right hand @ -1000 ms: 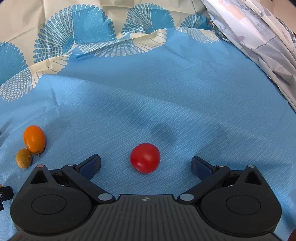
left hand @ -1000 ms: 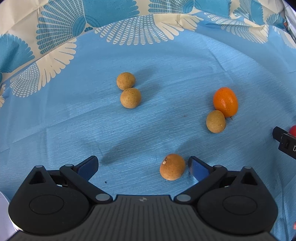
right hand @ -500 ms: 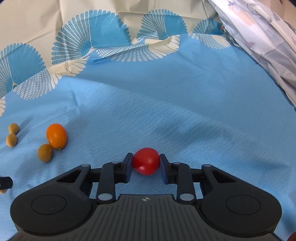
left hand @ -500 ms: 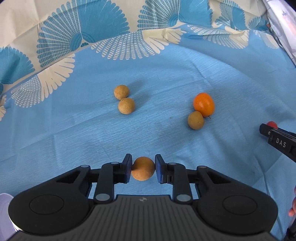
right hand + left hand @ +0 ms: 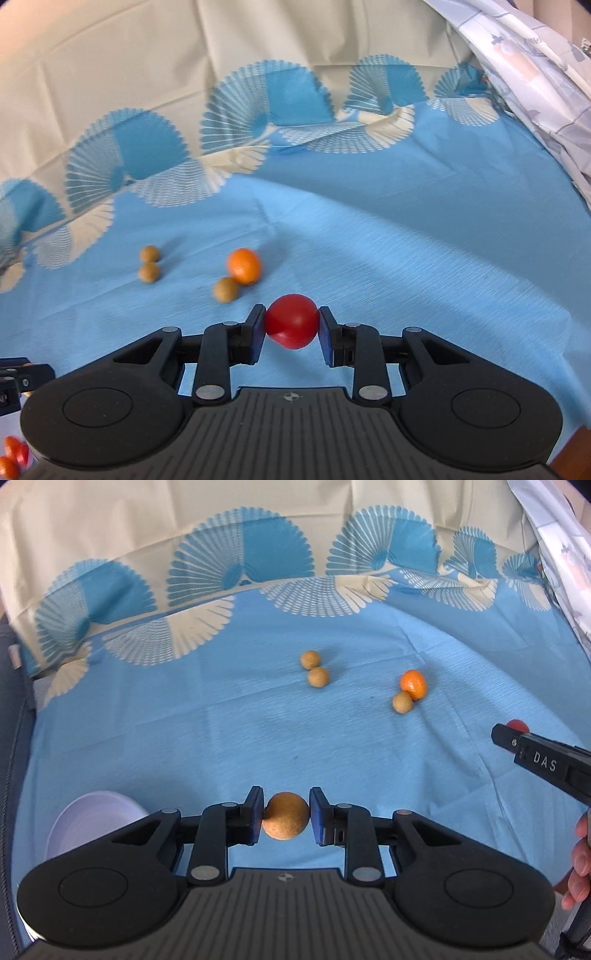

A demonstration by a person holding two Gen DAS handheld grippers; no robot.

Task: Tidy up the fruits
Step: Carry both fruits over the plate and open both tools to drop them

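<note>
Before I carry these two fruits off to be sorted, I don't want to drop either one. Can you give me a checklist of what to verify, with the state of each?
1. Left gripper pads pressing both sides of the tan round fruit: ok.
2. Right gripper pads pressing both sides of the red tomato: ok.
3. Both fruits off the blue cloth: cannot tell.
4. White bowl visible beside the left gripper as a drop spot: ok.
5. Whether that bowl is the right place for the tan fruit: cannot tell.
6. Fruit left on the cloth, three small tan ones and the orange fruit, out of both grippers' way: ok.
</note>
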